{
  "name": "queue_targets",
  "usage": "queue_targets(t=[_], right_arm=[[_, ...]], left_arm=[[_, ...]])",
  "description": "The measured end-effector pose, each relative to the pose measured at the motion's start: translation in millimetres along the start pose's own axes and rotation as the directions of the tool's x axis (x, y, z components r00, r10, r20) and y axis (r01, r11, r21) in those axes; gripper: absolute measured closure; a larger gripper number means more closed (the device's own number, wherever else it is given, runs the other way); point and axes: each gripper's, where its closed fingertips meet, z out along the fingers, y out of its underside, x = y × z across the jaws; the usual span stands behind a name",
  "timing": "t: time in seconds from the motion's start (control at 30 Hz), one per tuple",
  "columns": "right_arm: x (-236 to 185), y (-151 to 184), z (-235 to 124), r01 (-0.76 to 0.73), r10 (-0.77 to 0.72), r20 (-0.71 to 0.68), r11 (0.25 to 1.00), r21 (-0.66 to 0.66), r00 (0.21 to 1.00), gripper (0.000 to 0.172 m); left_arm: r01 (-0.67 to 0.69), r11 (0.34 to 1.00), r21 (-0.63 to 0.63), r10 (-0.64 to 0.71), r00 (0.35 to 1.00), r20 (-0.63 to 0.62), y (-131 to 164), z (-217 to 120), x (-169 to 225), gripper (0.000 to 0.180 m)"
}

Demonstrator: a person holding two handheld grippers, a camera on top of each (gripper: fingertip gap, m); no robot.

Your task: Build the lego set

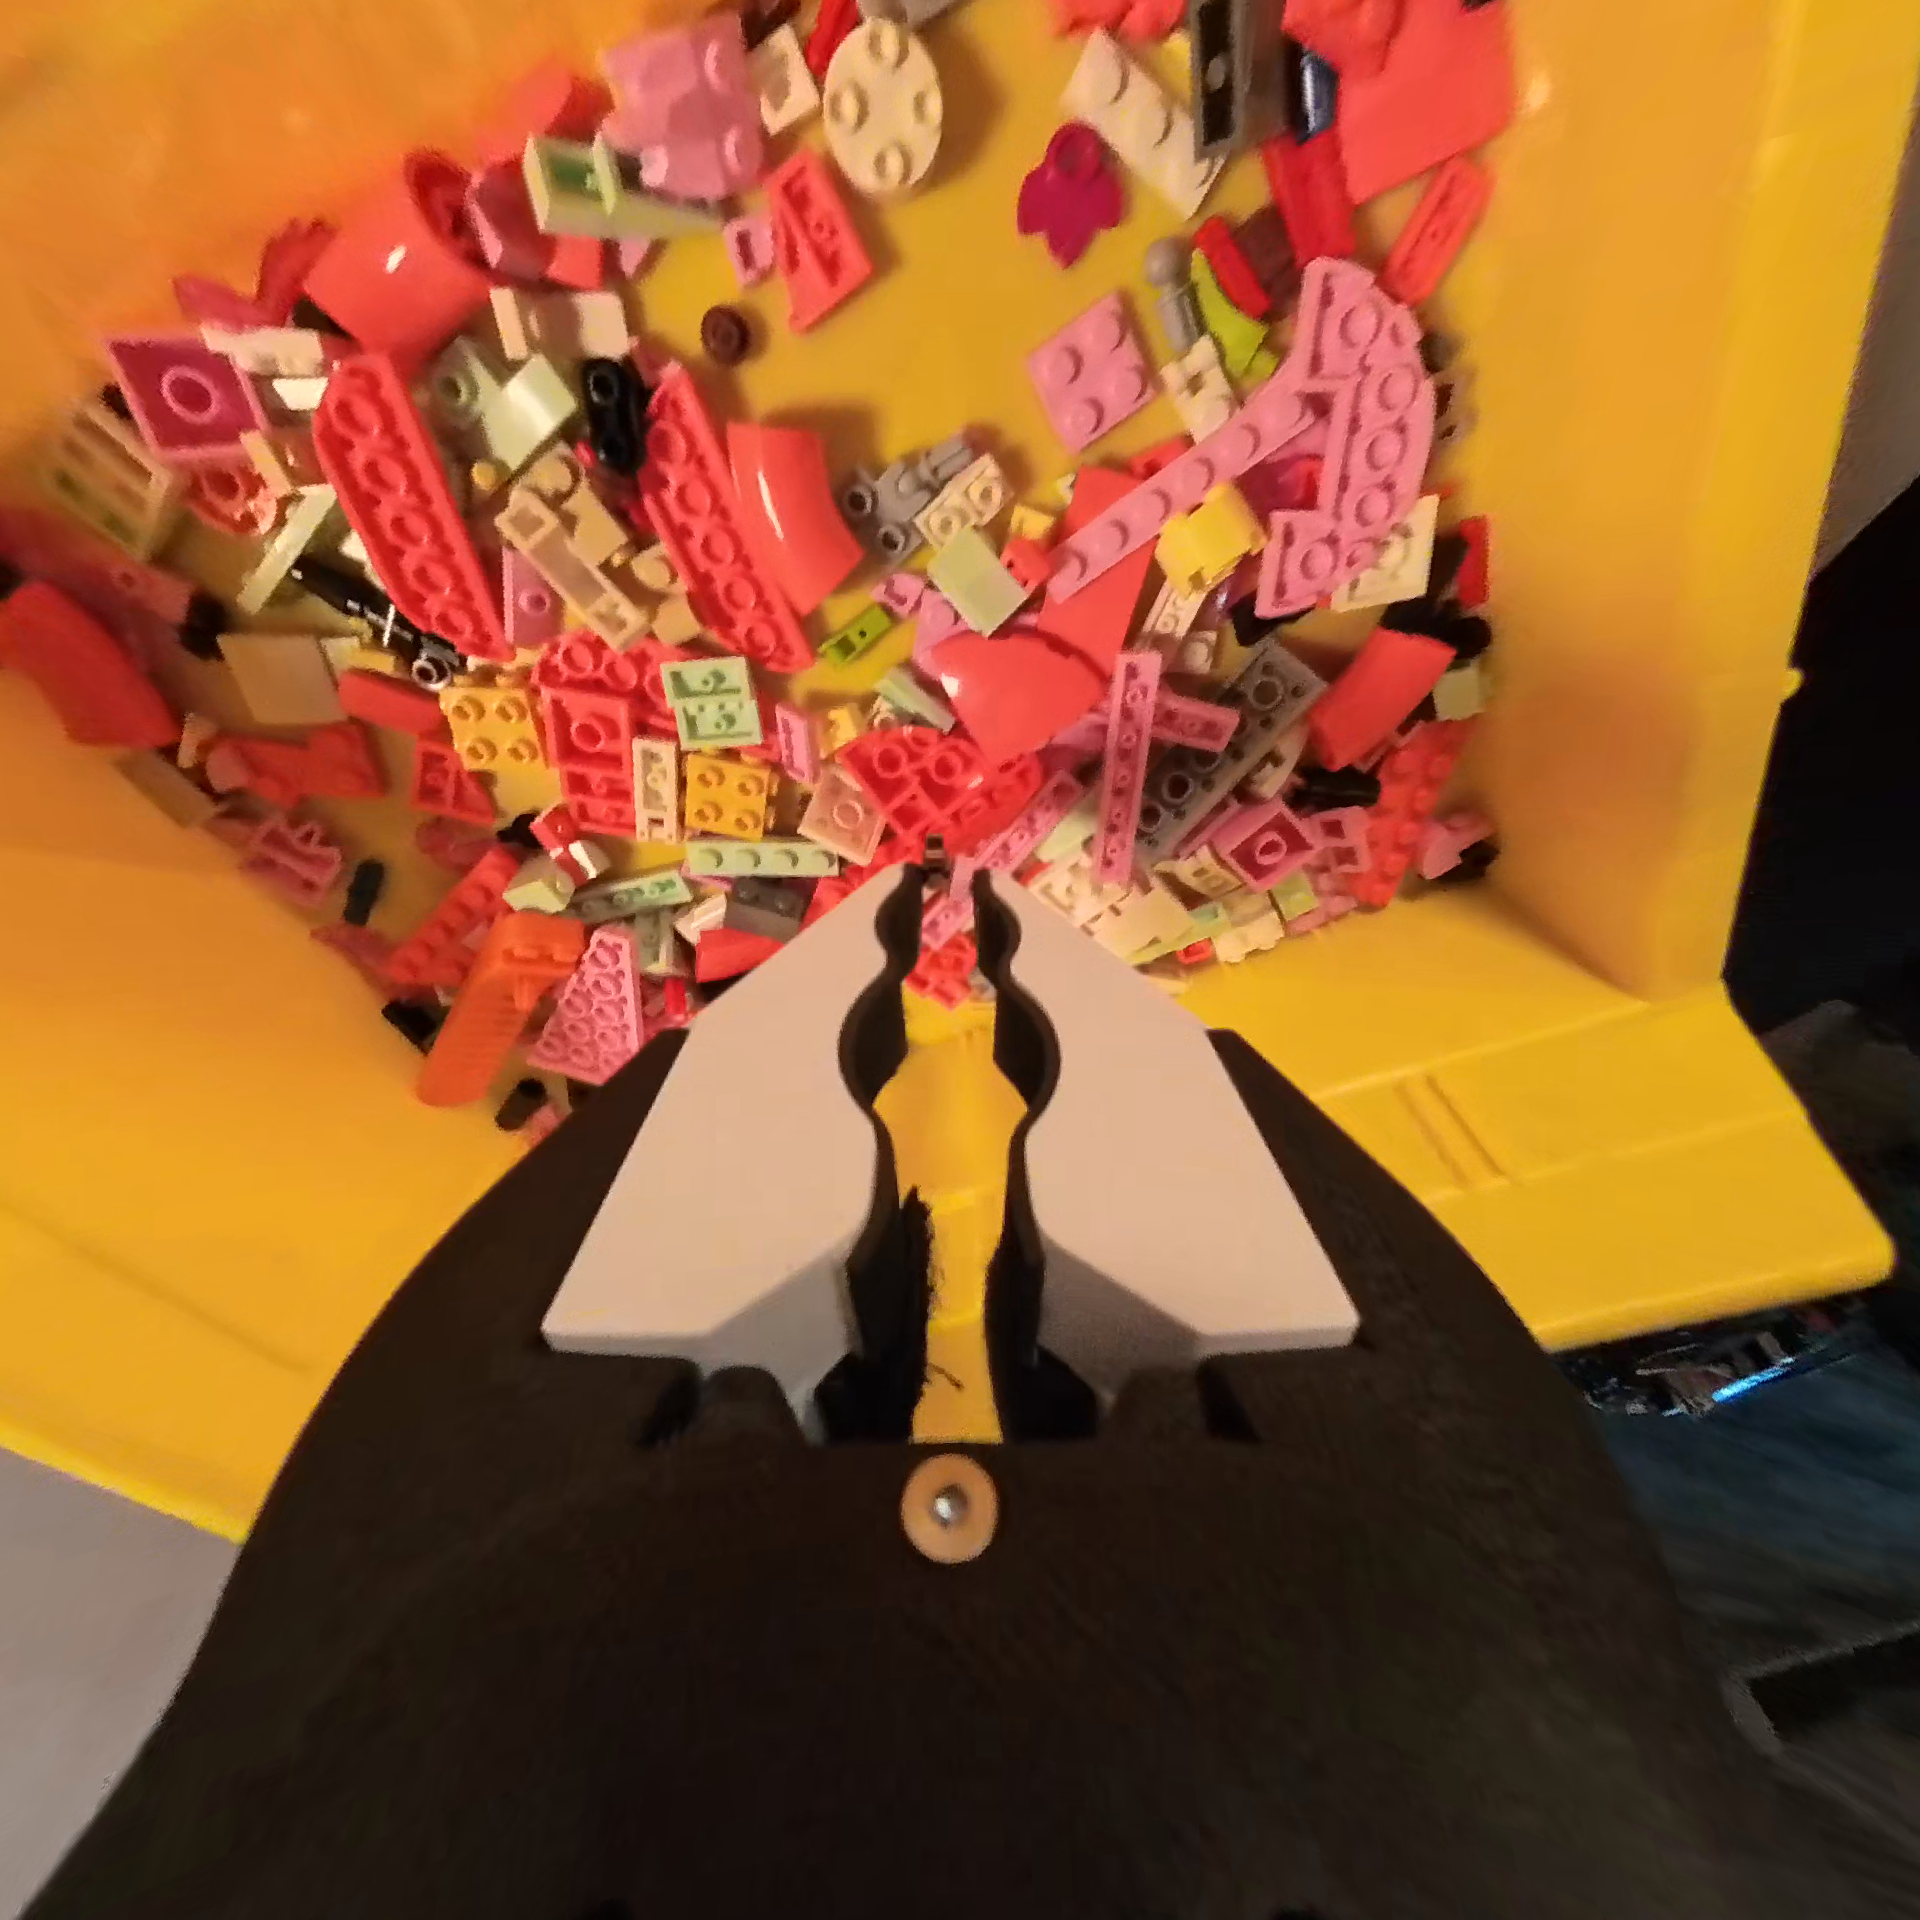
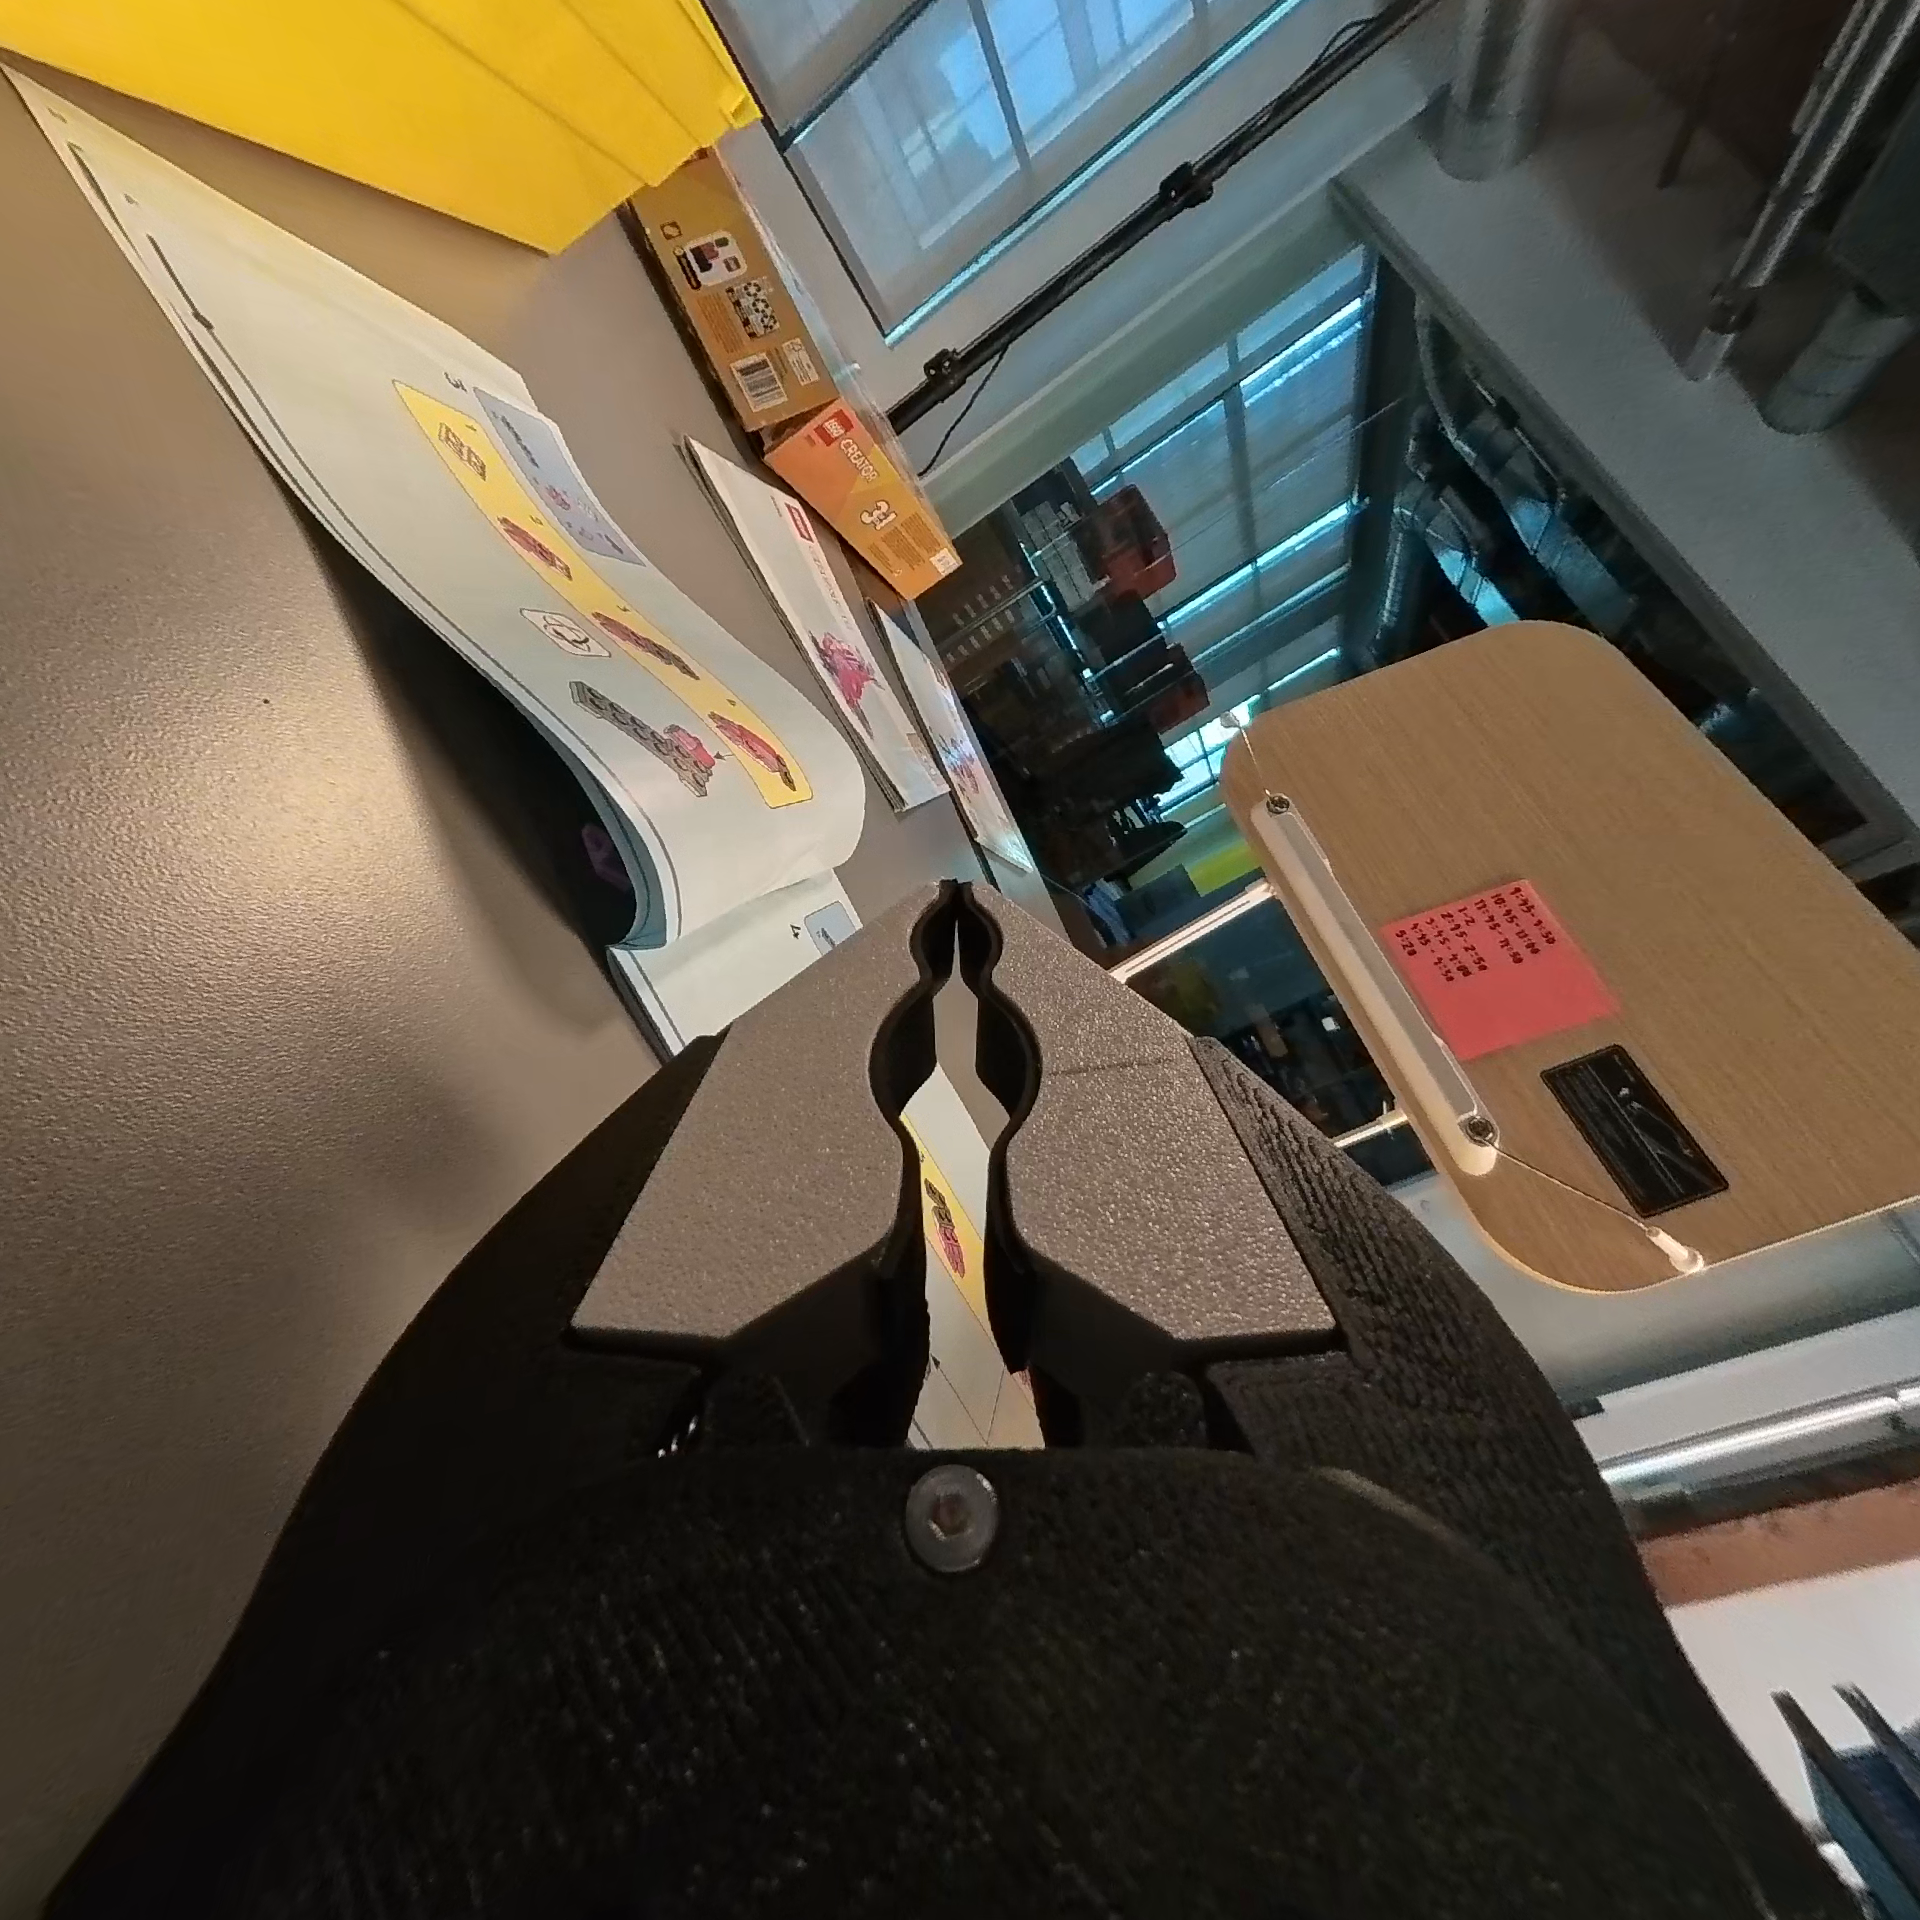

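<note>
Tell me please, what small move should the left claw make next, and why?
Probably lower the left claw slightly toward the brick pile. Its fingers stand a little apart above the bricks in the yellow bin, and nothing is plainly gripped between them; a small dark piece sits at their tips.

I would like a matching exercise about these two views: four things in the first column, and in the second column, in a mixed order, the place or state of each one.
1. left tool
2. right tool
3. pink note
4. instruction booklet

A. stuck on a wooden panel
B. above the bricks in the yellow bin
C. lying open on the grey table
D. fingertips together

Pairs: 1-B, 2-D, 3-A, 4-C
</note>
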Motion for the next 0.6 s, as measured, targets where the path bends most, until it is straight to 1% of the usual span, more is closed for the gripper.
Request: queue_targets(t=[0.17,0.23,0.3,0.6], right_arm=[[-0.2,0.4,0.0,0.0,0.0,0.002,1.0,-0.001,1.0,0.172],[-0.2,0.3,0.1,0.0,0.0,0.001,1.0,-0.001,1.0,0.172],[-0.2,0.4,0.0,0.0,0.0,0.002,1.0,-0.001,1.0,0.172],[-0.4,0.5,0.1,-0.001,0.001,0.003,1.0,-0.001,1.0,0.172]], left_arm=[[-0.042,0.999,-0.014,0.042,0.999,0.033,-9.0,8.3,1.9,0.172],[0.005,1.0,-0.005,-0.005,1.0,0.021,-12.6,10.0,3.4,0.172],[0.047,0.999,-0.009,-0.047,0.999,-0.001,-12.1,11.4,4.3,0.167],[0.064,0.998,-0.017,-0.064,0.998,0.003,-0.9,11.5,3.4,0.161]])
